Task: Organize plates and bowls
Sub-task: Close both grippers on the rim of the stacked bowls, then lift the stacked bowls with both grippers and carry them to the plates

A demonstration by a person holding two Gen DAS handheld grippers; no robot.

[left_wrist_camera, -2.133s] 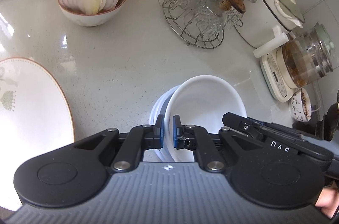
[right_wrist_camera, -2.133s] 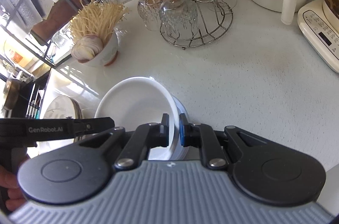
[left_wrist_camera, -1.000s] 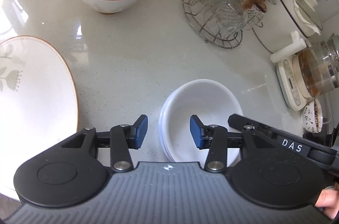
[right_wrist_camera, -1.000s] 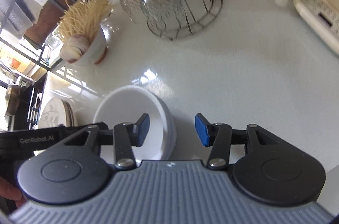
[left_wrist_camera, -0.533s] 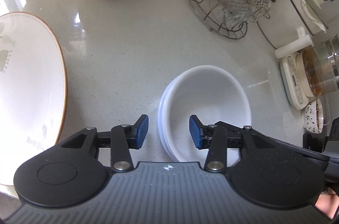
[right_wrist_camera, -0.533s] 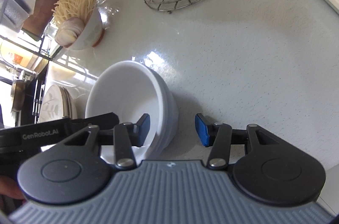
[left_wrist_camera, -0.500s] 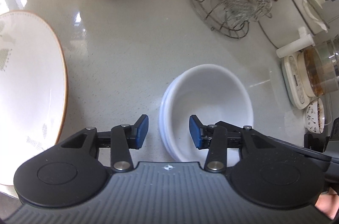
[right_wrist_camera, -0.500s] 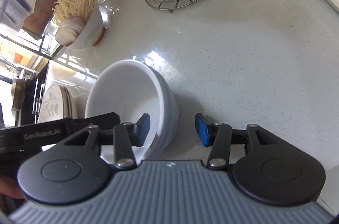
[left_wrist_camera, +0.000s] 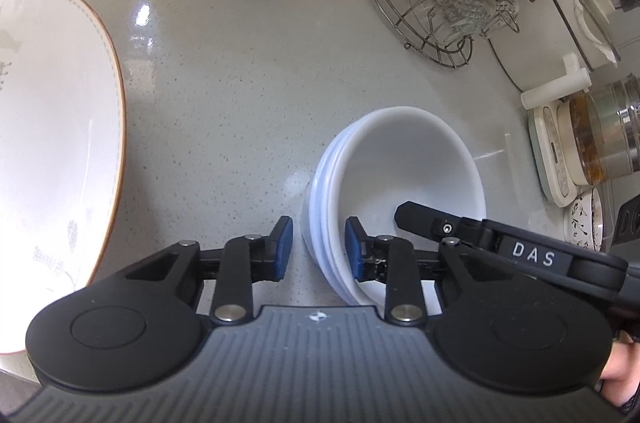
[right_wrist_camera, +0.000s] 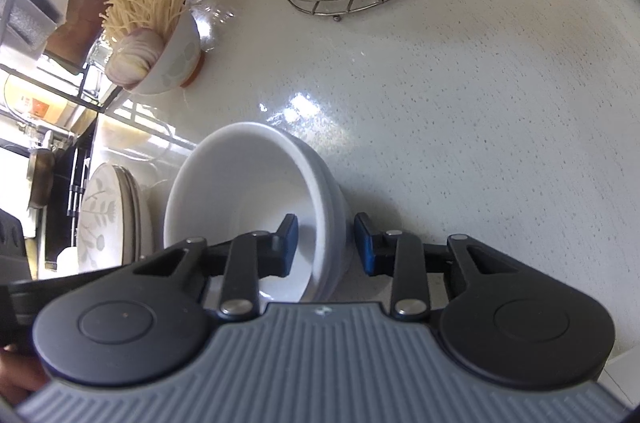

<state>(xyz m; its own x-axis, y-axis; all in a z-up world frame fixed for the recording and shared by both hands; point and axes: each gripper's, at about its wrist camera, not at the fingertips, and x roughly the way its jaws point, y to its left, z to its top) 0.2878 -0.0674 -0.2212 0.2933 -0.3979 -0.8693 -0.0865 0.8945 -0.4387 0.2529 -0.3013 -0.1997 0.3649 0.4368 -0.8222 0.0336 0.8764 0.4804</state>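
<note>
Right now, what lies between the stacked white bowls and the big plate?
Only bare countertop lies between the stacked white bowls and the big plate, in the left wrist view.

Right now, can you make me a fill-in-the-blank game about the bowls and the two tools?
1. The stacked bowls are plain ____ in colour.
2. The left tool and the right tool each have one pad inside the stack and one ____ it, and their jaws are closing.
3. The big plate has a rim edged in ____.
4. The glasses sit upside down in a round ____ rack.

Missing words: white; outside; orange; wire
</note>
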